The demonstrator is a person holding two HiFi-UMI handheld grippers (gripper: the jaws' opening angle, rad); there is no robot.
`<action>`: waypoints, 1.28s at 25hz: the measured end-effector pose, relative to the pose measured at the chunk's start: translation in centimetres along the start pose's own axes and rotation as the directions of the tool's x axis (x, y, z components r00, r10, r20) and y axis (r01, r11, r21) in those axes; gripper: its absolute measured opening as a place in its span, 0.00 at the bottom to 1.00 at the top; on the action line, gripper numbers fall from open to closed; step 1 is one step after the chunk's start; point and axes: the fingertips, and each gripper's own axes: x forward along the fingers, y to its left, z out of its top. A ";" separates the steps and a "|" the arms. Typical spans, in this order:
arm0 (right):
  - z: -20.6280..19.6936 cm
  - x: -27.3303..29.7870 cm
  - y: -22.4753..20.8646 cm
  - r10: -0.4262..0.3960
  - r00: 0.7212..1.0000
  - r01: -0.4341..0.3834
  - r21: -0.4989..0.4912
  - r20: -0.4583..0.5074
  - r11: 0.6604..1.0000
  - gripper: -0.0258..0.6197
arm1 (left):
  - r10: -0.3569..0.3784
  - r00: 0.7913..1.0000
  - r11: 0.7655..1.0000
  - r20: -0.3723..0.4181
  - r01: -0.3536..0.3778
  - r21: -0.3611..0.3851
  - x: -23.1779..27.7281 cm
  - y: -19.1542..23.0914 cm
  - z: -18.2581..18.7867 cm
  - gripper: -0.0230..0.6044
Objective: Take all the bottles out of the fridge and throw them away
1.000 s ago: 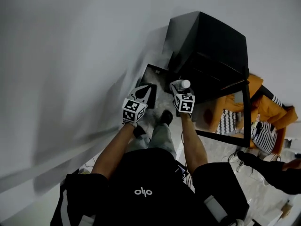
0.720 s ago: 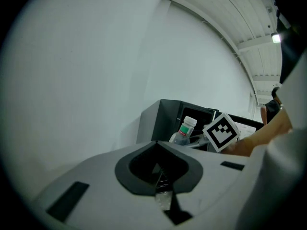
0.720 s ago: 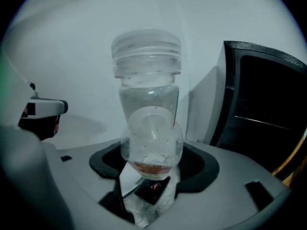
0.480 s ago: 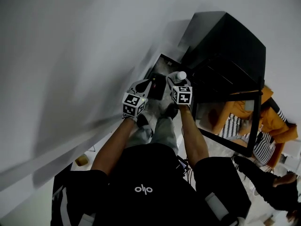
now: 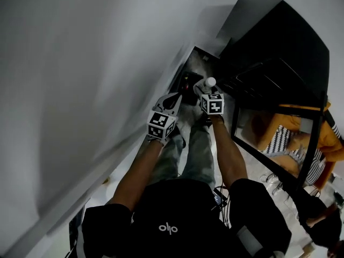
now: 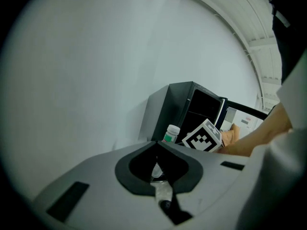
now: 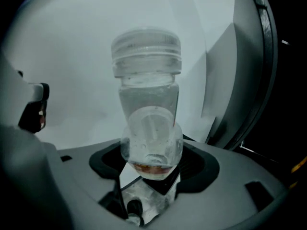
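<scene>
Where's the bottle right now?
The bottle is held in the right tongs; in the head view it sits near the middle, between the white wall on the left and the black fridge on the right.

Room, as seen from the head view.
- Plain white wall (image 5: 80, 63): fills the whole side left of the left hand-held gripper (image 5: 173, 100). Even, diffuse light with soft grey shadows.
- Pale floor (image 5: 252, 165): below and right of the right hand-held gripper (image 5: 203, 88), with loose white cables (image 5: 267, 179) on it.
- Far right: orange upholstered piece (image 5: 328, 144) with a black-and-white striped cushion (image 5: 279, 140).
</scene>
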 end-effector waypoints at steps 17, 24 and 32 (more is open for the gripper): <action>-13.9 14.4 -1.4 0.082 0.985 -0.071 0.072 -0.155 0.995 0.52 | 0.009 0.994 0.999 -0.108 -0.014 -0.051 5.9 3.0 -12.3 0.05; -15.0 15.4 -0.1 0.128 0.983 -0.106 0.169 -0.129 0.980 0.59 | 0.032 0.994 0.998 -0.101 -0.038 -0.057 4.3 3.1 -13.7 0.05; -12.1 8.7 -1.5 0.103 0.990 -0.083 0.193 -0.095 0.978 0.58 | 0.034 0.996 0.998 -0.084 -0.038 -0.058 3.2 3.0 -9.9 0.05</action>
